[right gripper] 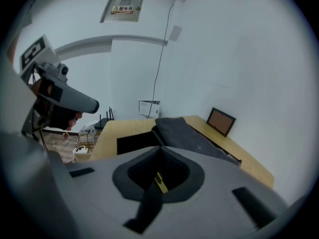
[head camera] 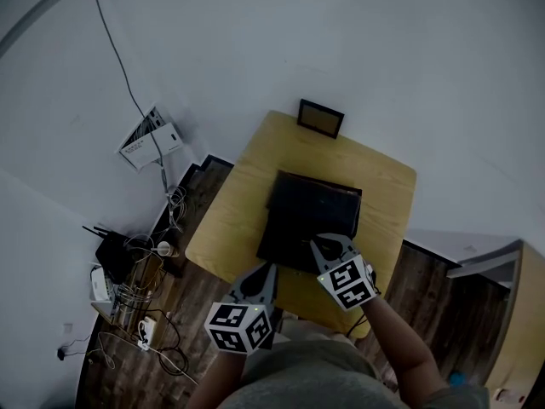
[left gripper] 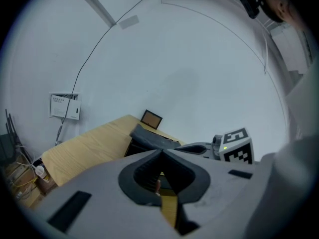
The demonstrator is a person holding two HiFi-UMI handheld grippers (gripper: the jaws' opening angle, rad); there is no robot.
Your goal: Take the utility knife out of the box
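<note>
A black box (head camera: pixel 311 220) lies shut on the wooden table (head camera: pixel 247 194), with a dark grey lid (right gripper: pixel 192 137) over it. No utility knife shows in any view. My right gripper (head camera: pixel 328 244) is shut and empty, its tips over the box's near edge. My left gripper (head camera: pixel 268 269) sits at the box's near left corner, its jaws meeting at the tip with nothing held. In the left gripper view the left gripper (left gripper: pixel 162 152) points at the box (left gripper: pixel 149 138), with the right gripper (left gripper: pixel 197 148) beside it. The right gripper view has the right gripper (right gripper: pixel 160 147) aimed along the lid.
A small dark framed panel (head camera: pixel 321 118) stands at the table's far edge. Left of the table, the floor holds cables, a router (head camera: pixel 111 254) and a white wall box (head camera: pixel 149 139). A cabinet (head camera: pixel 502 288) stands at the right. The person's body is close to the table's near edge.
</note>
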